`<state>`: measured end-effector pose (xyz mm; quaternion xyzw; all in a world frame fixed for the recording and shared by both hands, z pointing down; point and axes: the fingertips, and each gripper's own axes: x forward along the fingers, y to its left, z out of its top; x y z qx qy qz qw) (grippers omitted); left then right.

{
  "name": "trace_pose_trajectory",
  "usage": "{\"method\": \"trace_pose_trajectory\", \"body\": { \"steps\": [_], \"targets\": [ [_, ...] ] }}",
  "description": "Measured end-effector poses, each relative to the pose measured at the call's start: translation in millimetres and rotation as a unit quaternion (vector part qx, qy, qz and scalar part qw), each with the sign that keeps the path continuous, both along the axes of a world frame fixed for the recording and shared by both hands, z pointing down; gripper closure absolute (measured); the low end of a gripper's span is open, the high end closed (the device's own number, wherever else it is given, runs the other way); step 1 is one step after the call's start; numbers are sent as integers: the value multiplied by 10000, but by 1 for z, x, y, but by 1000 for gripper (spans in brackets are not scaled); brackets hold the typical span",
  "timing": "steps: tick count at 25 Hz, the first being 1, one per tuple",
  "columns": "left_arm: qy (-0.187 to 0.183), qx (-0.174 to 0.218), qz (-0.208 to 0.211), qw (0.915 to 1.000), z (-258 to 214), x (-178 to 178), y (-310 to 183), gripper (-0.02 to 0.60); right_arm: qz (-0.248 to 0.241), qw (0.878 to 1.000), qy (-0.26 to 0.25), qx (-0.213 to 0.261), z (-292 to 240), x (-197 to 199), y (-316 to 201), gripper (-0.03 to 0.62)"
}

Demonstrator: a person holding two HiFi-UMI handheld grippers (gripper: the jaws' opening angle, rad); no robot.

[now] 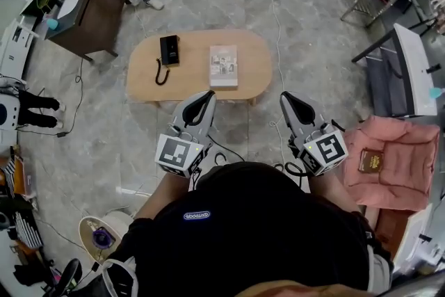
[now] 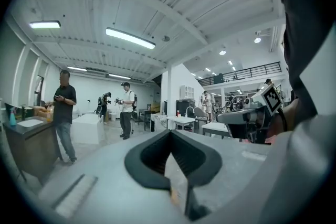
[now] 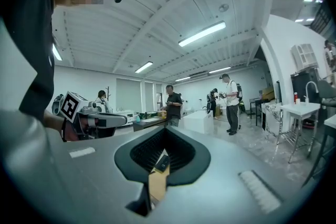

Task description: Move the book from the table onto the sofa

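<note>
While the book [image 1: 223, 66] lies flat on the oval wooden table [image 1: 257, 76], just right of a black device [image 1: 169, 50] with a cord, both grippers hover close to the person's body, short of the table's near edge; the left gripper [image 1: 207, 95] and the right gripper [image 1: 285, 98] each have their jaws pressed together on nothing, and the pink sofa [image 1: 407, 149] stands off to the right, well apart from the book

Left claw [image 2: 170, 132] closed (a person [image 2: 64, 110] stands beyond).
</note>
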<state>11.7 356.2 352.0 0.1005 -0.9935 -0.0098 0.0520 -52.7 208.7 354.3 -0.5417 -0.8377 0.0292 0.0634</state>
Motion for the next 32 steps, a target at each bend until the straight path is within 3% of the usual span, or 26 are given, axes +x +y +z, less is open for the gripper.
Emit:
{"method": "trace_pose_trajectory", "body": {
  "steps": [8,17,25,32],
  "targets": [
    [270,26,-285,9992,25,42,78,577,-67,9996,185,200,13,30,73,565],
    [660,-12,-261,9975,62,54,100,577,14,9980,102,630,38,49,78,564],
    [840,27,-85,9964,85,20,106,577,252,9956,222,874,56,21,80,565],
    [1015,-110,-304,9943,104,-24,126,577,61,9937,363,1054,95,-29,111,564]
  ]
}}
